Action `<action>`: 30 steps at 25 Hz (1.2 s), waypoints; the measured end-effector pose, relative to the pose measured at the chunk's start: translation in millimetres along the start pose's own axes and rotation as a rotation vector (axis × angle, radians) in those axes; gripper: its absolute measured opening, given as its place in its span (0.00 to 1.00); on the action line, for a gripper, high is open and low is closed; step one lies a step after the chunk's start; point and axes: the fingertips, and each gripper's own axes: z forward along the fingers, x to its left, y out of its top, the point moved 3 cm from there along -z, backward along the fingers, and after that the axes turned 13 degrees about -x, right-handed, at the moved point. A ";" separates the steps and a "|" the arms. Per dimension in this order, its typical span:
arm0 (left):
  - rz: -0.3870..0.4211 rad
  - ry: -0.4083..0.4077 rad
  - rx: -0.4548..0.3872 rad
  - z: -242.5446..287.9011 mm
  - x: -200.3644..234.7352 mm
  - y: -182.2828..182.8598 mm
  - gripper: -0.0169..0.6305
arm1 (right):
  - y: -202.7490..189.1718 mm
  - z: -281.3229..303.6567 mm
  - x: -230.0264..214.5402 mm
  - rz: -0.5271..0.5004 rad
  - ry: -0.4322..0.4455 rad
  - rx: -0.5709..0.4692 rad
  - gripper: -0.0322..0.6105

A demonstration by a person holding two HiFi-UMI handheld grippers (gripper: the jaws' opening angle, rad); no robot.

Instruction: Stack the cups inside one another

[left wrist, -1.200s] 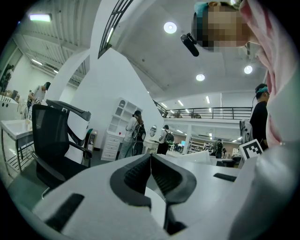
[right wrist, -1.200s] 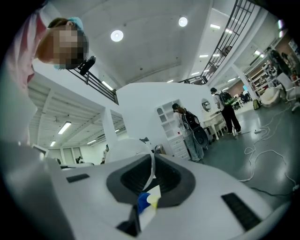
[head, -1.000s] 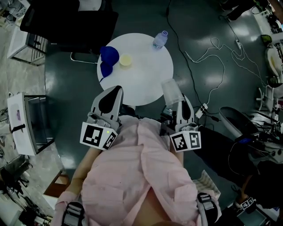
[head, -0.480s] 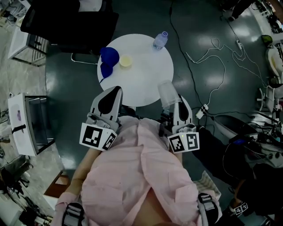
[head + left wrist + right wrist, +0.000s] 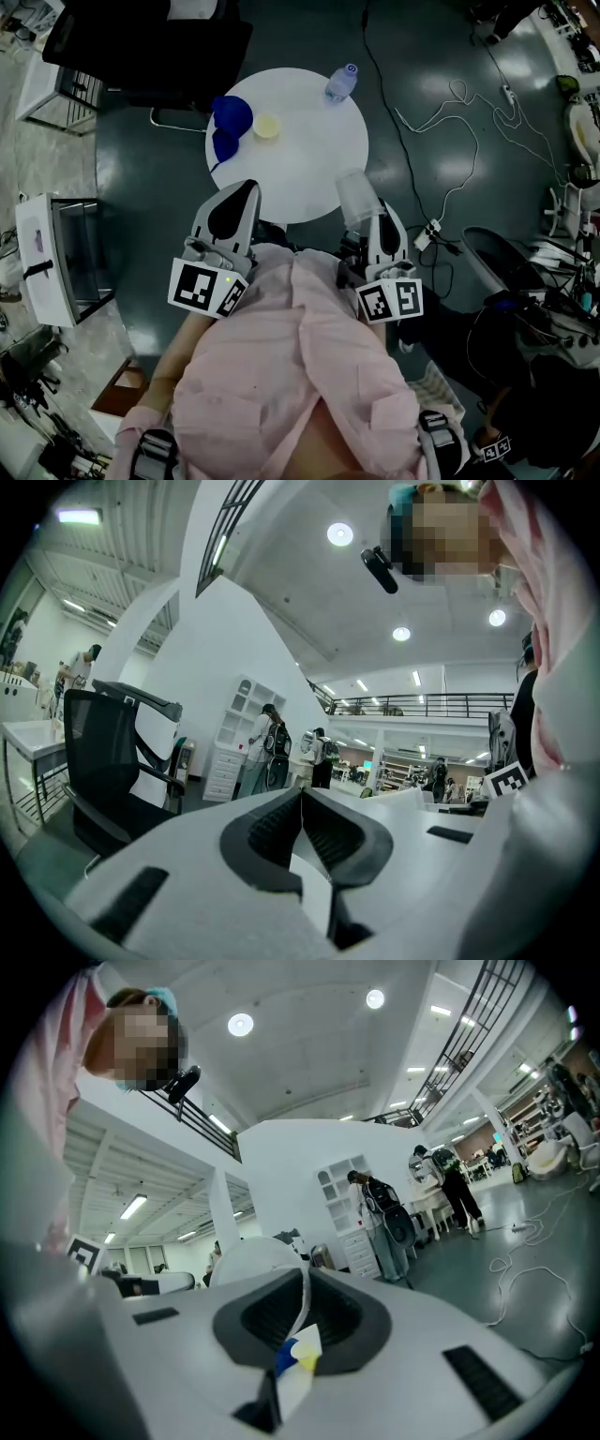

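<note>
On the round white table stand two dark blue cups nested or side by side, a small pale yellow cup and a clear bottle. My right gripper hovers at the table's near right edge, shut on the rim of a clear plastic cup. In the right gripper view the cup's thin wall runs between the closed jaws of the right gripper. My left gripper is at the near left edge. In the left gripper view the left gripper is shut with nothing in it.
A black office chair stands beyond the table. White cables trail over the dark floor at the right. A white cabinet sits at the left. The person's pink shirt fills the lower middle.
</note>
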 end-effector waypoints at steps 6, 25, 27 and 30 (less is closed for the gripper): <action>-0.016 0.000 0.014 -0.3 -1.7 -2.7 0.06 | -0.1 -1.4 0.0 -0.004 -0.006 0.014 0.11; -0.039 0.007 0.029 -10.6 -4.9 -7.8 0.05 | -4.0 -10.3 4.8 -0.007 -0.004 0.039 0.11; -0.040 0.008 0.031 -11.6 -5.6 -7.5 0.06 | -3.4 -11.4 5.0 -0.006 -0.004 0.039 0.11; -0.042 0.012 0.034 -13.1 -5.7 -8.0 0.05 | -3.3 -12.5 4.7 -0.004 -0.007 0.038 0.11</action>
